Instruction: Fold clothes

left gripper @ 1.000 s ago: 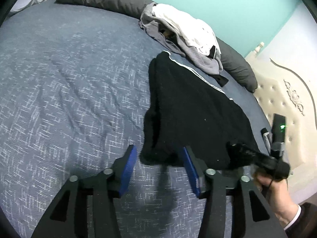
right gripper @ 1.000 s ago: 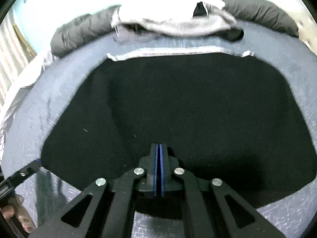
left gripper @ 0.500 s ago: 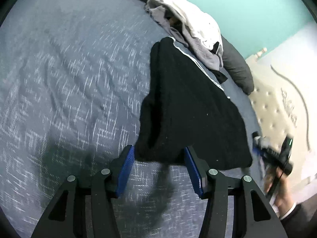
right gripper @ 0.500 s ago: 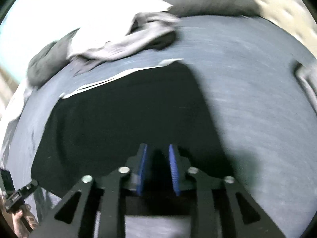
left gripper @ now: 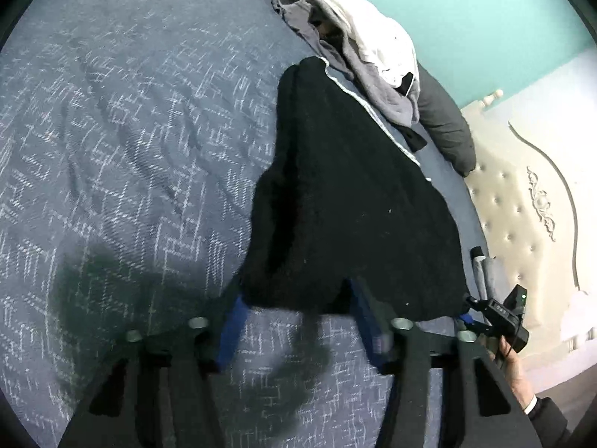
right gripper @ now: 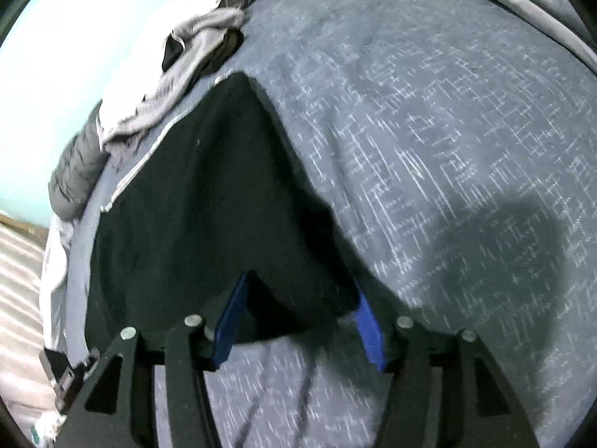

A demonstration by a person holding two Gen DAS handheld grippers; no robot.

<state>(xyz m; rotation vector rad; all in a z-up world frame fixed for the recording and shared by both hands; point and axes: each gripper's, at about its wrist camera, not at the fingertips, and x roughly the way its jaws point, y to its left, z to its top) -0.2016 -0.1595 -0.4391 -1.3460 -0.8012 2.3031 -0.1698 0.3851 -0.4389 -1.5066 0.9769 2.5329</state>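
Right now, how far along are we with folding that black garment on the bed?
Early. Done: the black garment lies spread on the bed, one side looking doubled over. In hand: the left gripper is closing around one near corner, and the right gripper is opening at the other; neither clamps cloth yet. Left: the remaining folds, then the grey and white pile by the pillows.
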